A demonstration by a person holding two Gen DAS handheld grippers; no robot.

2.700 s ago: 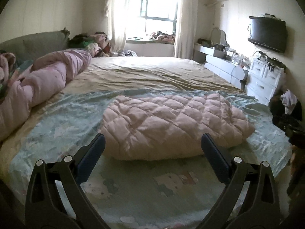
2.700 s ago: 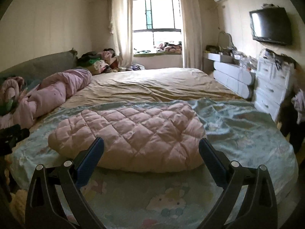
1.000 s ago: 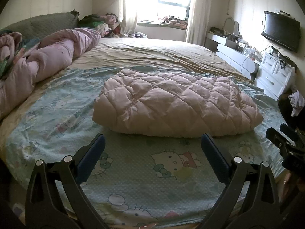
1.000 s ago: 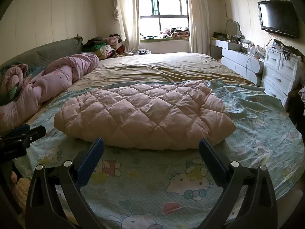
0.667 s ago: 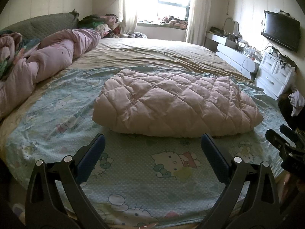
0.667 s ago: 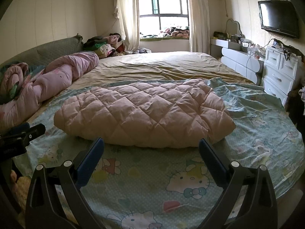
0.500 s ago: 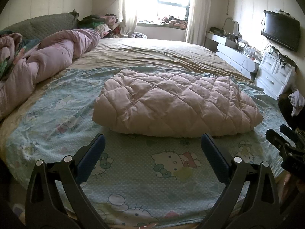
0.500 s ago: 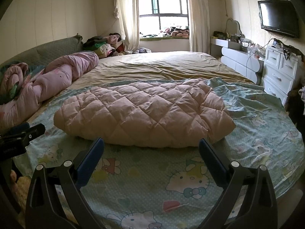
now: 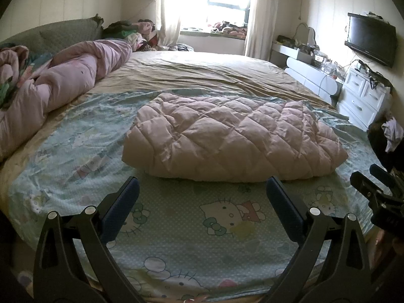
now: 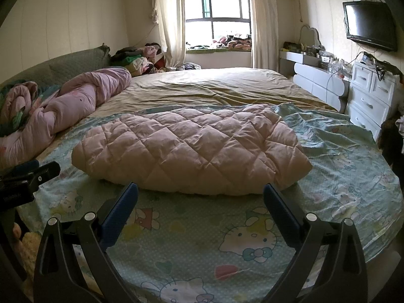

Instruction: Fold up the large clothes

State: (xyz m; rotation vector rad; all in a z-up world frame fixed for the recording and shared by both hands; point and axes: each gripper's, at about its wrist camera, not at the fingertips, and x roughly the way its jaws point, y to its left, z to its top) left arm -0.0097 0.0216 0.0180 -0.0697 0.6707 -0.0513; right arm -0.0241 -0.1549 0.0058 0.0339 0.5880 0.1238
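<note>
Both grippers idle, jaws wide, nothing held.

I see the left gripper (image 9: 202, 192) level and pointing forward, fingers at 7 and 5 o'clock in its own view, blue pads (image 9: 121, 209) spread far apart with nothing between them. Right gripper (image 10: 200, 198) has the same pose and the same wide gap, also holding nothing. Each shows in the other's camera: right gripper (image 9: 378, 197) at 4 o'clock in the left view, left gripper (image 10: 25, 179) at 8 o'clock in the right view.

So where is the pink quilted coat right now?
The coat lies folded mid-bed on the cartoon sheet, centre in both views, just beyond both open grippers, with the rolled duvet to its left.
</note>
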